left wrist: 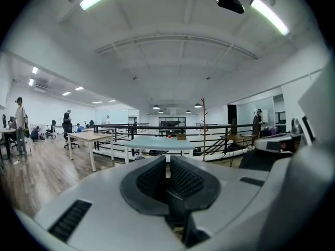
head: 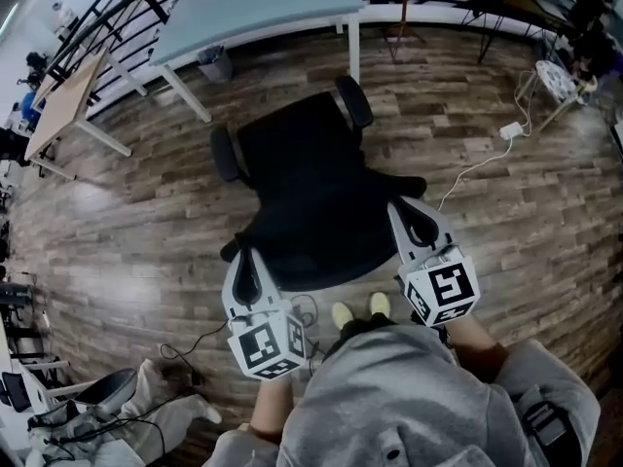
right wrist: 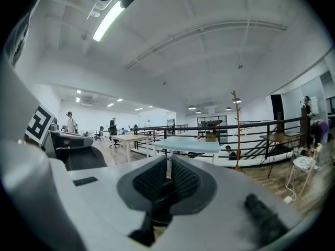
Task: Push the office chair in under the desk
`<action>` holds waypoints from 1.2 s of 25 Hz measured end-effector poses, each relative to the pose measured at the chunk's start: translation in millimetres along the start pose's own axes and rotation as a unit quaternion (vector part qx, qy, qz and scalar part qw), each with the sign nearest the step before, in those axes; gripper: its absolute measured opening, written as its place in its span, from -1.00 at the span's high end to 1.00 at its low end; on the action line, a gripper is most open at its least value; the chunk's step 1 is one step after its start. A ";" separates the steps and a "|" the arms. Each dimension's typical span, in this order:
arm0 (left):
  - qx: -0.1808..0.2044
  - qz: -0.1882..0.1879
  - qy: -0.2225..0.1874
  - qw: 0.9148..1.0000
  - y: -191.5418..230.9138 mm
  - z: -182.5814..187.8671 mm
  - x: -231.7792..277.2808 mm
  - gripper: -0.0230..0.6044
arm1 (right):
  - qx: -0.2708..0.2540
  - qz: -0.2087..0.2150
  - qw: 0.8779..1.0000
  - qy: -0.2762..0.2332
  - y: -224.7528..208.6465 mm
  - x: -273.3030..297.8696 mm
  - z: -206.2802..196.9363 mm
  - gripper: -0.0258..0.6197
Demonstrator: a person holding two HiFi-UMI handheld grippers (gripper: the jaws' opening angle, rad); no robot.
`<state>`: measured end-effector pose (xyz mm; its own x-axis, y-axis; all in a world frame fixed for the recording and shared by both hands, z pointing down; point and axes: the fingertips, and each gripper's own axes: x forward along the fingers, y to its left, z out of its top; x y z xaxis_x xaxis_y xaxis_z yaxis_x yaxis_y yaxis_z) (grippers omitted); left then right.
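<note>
Behind one office chair (head: 311,202) | one blue desk (head: 263,13) ahead | two hand-held grippers (left wrist: 167,175) (right wrist: 167,177) closed, empty

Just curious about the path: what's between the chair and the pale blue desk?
Only bare wooden floor between the office chair and the desk, per the head view.

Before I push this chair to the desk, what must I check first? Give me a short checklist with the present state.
1. The office chair faces the desk: ok.
2. Straight line into the opening: not ok. The desk leg stands ahead of the armrest on the right gripper's side.
3. The left gripper and right gripper sit at the chair's near corners: ok. Contact: cannot tell.
4. Both pairs of jaws closed to a slit, holding nothing: ok.
5. The white cable lies apart from the chair: ok.
</note>
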<state>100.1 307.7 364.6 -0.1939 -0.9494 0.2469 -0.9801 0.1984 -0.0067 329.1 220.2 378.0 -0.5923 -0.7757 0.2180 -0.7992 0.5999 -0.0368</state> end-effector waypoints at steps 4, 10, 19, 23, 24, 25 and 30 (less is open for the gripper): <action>0.007 0.009 -0.012 1.000 -1.2 7.9 9.1 0.82 | -0.023 -0.018 1.000 -0.005 -5.9 6.5 6.3 0.81; 0.007 0.007 -0.008 1.000 2.1 9.5 11.7 0.82 | -0.039 -0.017 0.999 0.003 -2.0 7.3 6.9 0.81; 0.000 0.001 0.002 1.000 16.2 8.4 18.2 0.82 | -0.059 -0.034 0.998 0.011 9.7 11.9 4.8 0.81; 0.006 -0.005 -0.004 1.000 21.4 8.5 25.6 0.82 | -0.065 -0.037 0.997 0.010 13.8 18.1 4.0 0.81; 0.006 -0.007 -0.004 1.000 24.2 9.3 29.1 0.82 | -0.066 -0.035 0.997 0.010 15.8 21.3 4.3 0.81; 0.007 -0.010 -0.003 1.000 26.9 9.4 33.0 0.82 | -0.068 -0.033 0.997 0.011 17.9 24.7 4.0 0.81; 0.010 -0.024 0.000 1.000 42.1 10.8 57.9 0.82 | -0.073 -0.045 0.996 0.012 24.4 47.2 4.0 0.81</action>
<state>47.2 258.5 368.2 -0.1460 -0.9578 0.2477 -0.9890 0.1473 -0.0132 281.2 197.4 383.5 -0.5157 -0.8232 0.2375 -0.8239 0.5525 0.1260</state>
